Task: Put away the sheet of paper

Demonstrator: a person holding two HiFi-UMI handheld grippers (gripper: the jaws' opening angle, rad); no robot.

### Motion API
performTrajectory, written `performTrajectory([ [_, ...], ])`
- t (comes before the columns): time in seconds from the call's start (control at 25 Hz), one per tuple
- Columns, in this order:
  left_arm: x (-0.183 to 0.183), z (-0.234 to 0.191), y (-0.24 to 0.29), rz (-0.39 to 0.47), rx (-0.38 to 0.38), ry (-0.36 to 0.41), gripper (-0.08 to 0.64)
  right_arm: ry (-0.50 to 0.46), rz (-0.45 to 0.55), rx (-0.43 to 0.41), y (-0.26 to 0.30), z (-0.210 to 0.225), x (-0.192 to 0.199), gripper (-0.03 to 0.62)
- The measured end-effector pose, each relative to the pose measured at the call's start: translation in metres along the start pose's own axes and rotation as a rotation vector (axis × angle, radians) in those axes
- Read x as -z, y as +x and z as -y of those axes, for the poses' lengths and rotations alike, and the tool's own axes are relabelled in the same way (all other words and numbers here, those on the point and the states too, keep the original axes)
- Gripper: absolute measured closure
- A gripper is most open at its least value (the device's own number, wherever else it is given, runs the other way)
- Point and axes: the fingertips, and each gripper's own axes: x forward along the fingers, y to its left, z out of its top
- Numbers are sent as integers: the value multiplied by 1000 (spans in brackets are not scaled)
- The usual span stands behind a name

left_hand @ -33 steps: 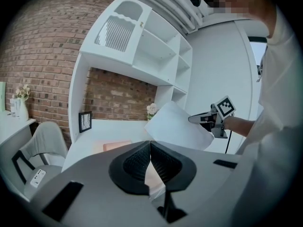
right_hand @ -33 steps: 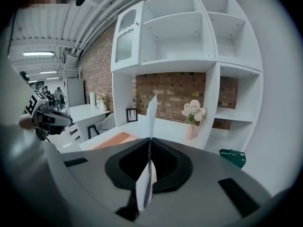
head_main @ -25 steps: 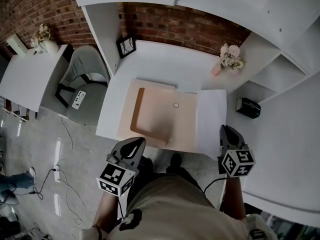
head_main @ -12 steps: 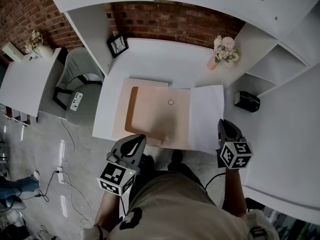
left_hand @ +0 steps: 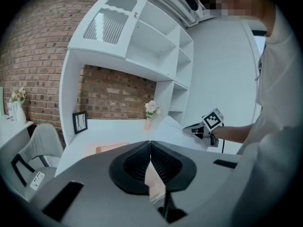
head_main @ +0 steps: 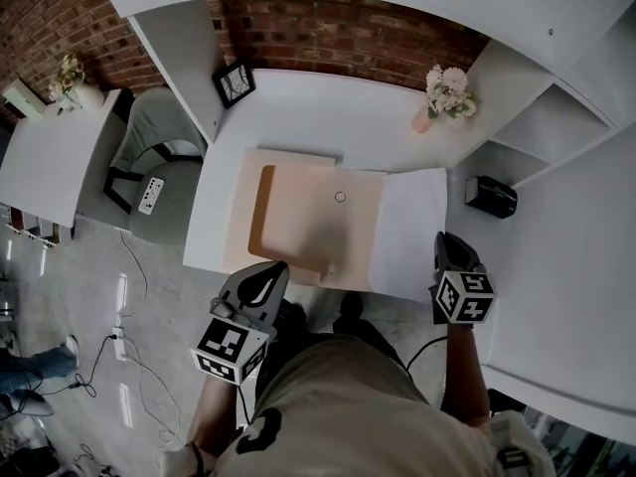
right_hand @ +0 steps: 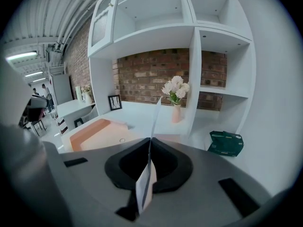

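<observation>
Head view: an open peach folder [head_main: 308, 222] lies flat on a white desk [head_main: 318, 117]. The white sheet of paper [head_main: 412, 227] lies just right of it, overlapping its right side. The left gripper [head_main: 270, 269] meets the folder's near edge. The right gripper [head_main: 444, 241] meets the sheet's near right edge.

Left gripper view: the jaws are closed on a thin pale strip, apparently the folder's near edge.

Right gripper view: the jaws are pinched together on the sheet, which shows edge-on and rises beyond them. A vase of flowers [right_hand: 176, 110] and a dark green box [right_hand: 226, 143] stand farther right.

The sheet looks light, limp and easily creased. An edge pinch suits it, moved slowly so it neither buckles nor tears.
</observation>
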Motion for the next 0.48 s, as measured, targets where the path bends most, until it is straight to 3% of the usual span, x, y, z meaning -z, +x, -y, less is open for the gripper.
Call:
performTrajectory([
  [0.48,3,1,0,5,7,1,543,18,-26,55,13,15,14,565],
])
